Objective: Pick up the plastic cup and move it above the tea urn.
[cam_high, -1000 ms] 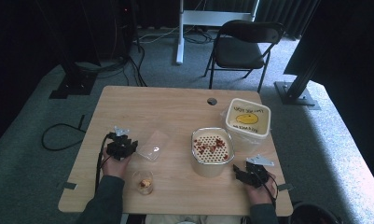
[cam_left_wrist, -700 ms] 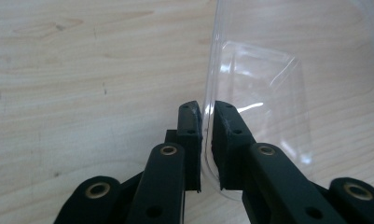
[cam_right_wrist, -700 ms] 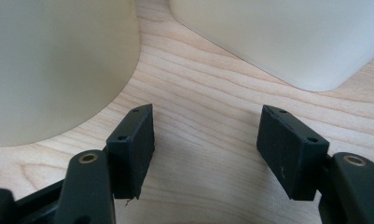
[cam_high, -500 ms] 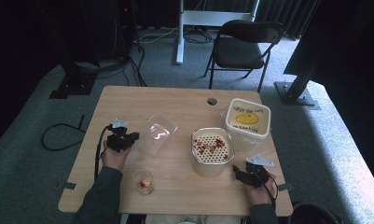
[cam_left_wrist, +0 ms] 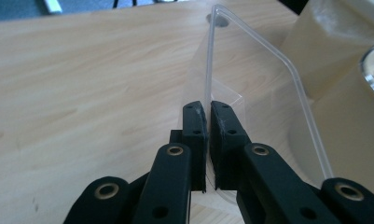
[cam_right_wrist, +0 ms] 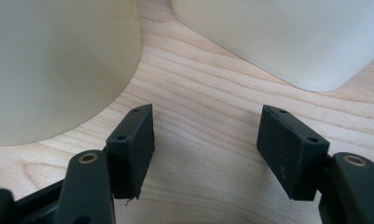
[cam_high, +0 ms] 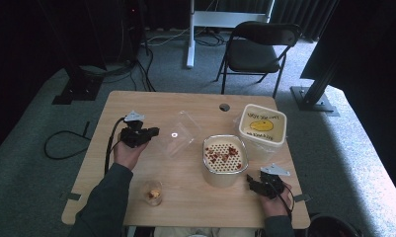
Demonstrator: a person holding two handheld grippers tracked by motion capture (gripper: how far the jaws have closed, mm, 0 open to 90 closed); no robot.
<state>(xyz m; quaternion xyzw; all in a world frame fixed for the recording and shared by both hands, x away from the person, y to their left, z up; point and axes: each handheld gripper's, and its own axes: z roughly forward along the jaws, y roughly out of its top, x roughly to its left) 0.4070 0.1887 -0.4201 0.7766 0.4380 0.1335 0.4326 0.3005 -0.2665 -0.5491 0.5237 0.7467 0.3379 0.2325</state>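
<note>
a: left tool [cam_high: 148, 132] at 9 o'clock on the bench [cam_high: 136, 103]. jaws pinched tight on the edge of the clear lid [cam_high: 178, 133]; lid tilted up off the wood.

b: right tool [cam_high: 255, 184]?

a: 5 o'clock, jaws wide apart, nothing between them, low by the tub [cam_high: 224, 158].

b: tub contents?

a: pale, with red bits on top. second tub [cam_high: 262, 125] with a yellow-print top at 2 o'clock. small cup [cam_high: 153, 191] at 7 o'clock.

b: likely step?

a: my guess, lid goes onto the open tub at 3 o'clock of it. the grip is thin, on the rim alone. carry level and slow, line the corners up first, lower flat. right tool could steady the tub wall.
</note>
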